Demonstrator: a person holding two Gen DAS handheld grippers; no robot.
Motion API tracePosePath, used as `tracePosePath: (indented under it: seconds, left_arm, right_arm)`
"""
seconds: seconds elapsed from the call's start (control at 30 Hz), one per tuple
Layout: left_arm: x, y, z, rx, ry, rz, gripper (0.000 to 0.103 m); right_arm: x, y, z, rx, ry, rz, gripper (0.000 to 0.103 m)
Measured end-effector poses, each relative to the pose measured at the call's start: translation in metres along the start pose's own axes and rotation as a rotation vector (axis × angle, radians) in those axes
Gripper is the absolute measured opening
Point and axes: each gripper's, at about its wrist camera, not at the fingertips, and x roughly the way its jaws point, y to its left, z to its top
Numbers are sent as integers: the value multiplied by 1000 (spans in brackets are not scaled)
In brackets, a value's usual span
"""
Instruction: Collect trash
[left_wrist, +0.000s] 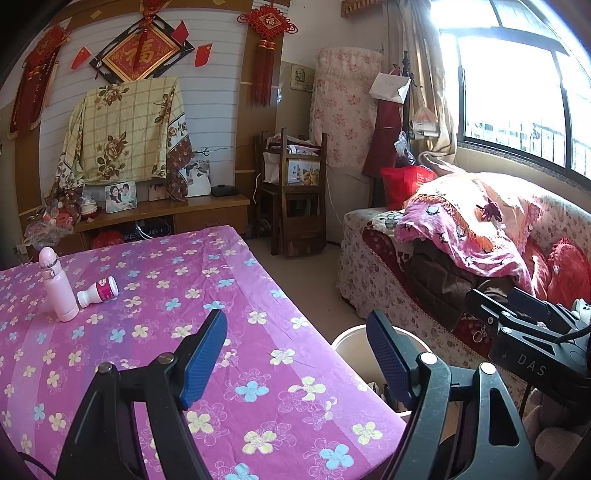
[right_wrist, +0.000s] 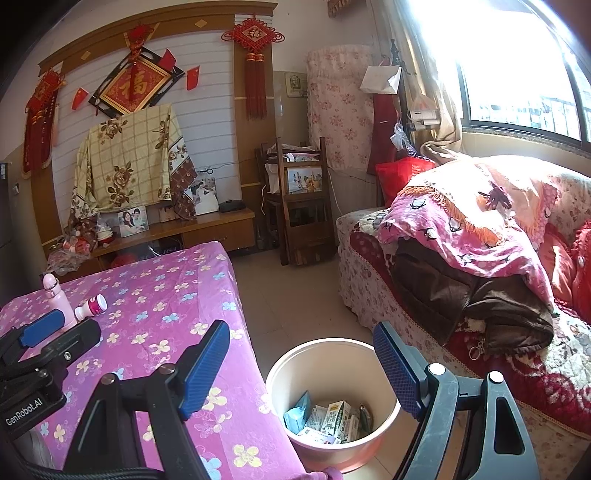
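Note:
A small white bottle with a pink label (left_wrist: 98, 291) lies on its side on the purple flowered tablecloth (left_wrist: 155, 332), far left, next to an upright pink flask (left_wrist: 57, 286). Both also show in the right wrist view, the bottle (right_wrist: 91, 307) and the flask (right_wrist: 59, 301). A cream bin (right_wrist: 332, 398) stands on the floor by the table's right edge and holds cartons and wrappers; its rim shows in the left wrist view (left_wrist: 351, 339). My left gripper (left_wrist: 297, 360) is open and empty over the table's near right part. My right gripper (right_wrist: 301, 365) is open and empty above the bin.
A sofa (right_wrist: 480, 280) heaped with pink blankets and a brown garment fills the right side. A wooden chair (left_wrist: 295, 192) and a low TV cabinet (left_wrist: 166, 214) stand at the back wall. Tiled floor (right_wrist: 288, 288) lies between table and sofa.

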Motion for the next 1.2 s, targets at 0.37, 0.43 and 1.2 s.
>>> tracePosePath:
  seconds: [0.37,0.43,1.2]
  left_arm:
    - [0,-2,-1,1,1,-3,78]
    - [0,-2,-2,3,1,-3,78]
    - [7,5,-8,-14,35,-25,78]
  right_arm:
    - [-1,0,1,-3,4,-1,83]
    - [-1,0,1,-2,4,0,83]
    - [7,-5,-2,-3,21,2,83]
